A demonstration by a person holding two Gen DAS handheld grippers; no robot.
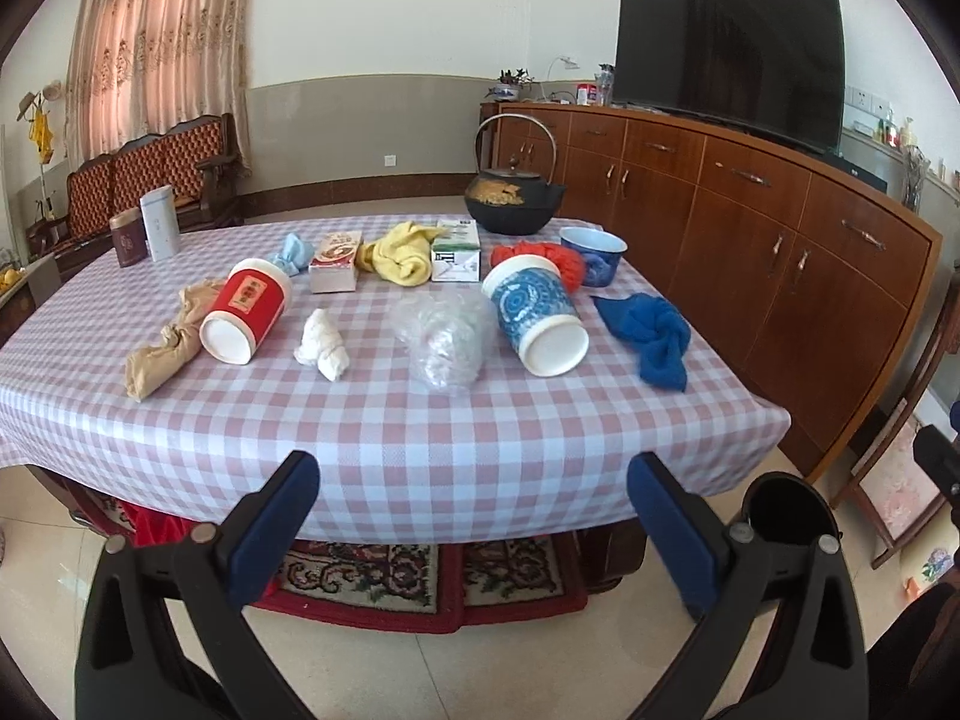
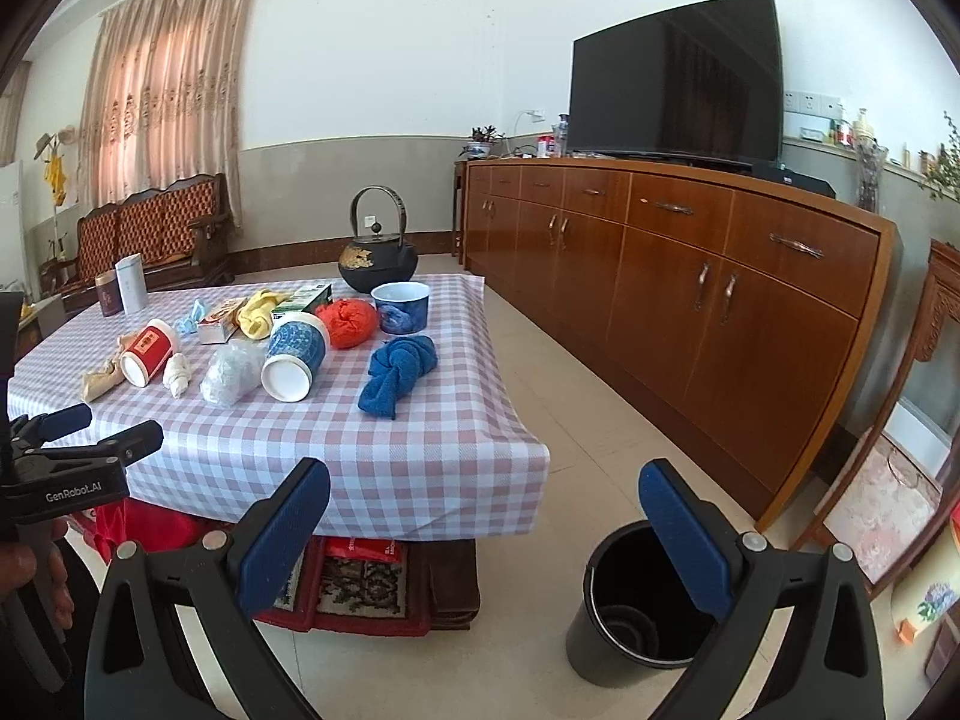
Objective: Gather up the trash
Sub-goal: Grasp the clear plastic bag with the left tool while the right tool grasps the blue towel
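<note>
The near band of the pink-and-white checked tablecloth (image 1: pixel 384 456) lay bare, giving open access from the front edge. Farther in, a tipped red paper cup (image 1: pixel 246 318), a crumpled clear plastic bag (image 1: pixel 444 339) and a tipped blue-patterned paper cup (image 1: pixel 537 318) formed a row with narrow gaps. The black plastic bin (image 2: pixel 636 600) stood open-topped on clear floor beside the table.

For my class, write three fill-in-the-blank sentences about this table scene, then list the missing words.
1. The blue cup lies on its ____.
2. The bin stands on the ____.
3. Both claws, left and right, are ____.

Missing words: side; floor; open
</note>
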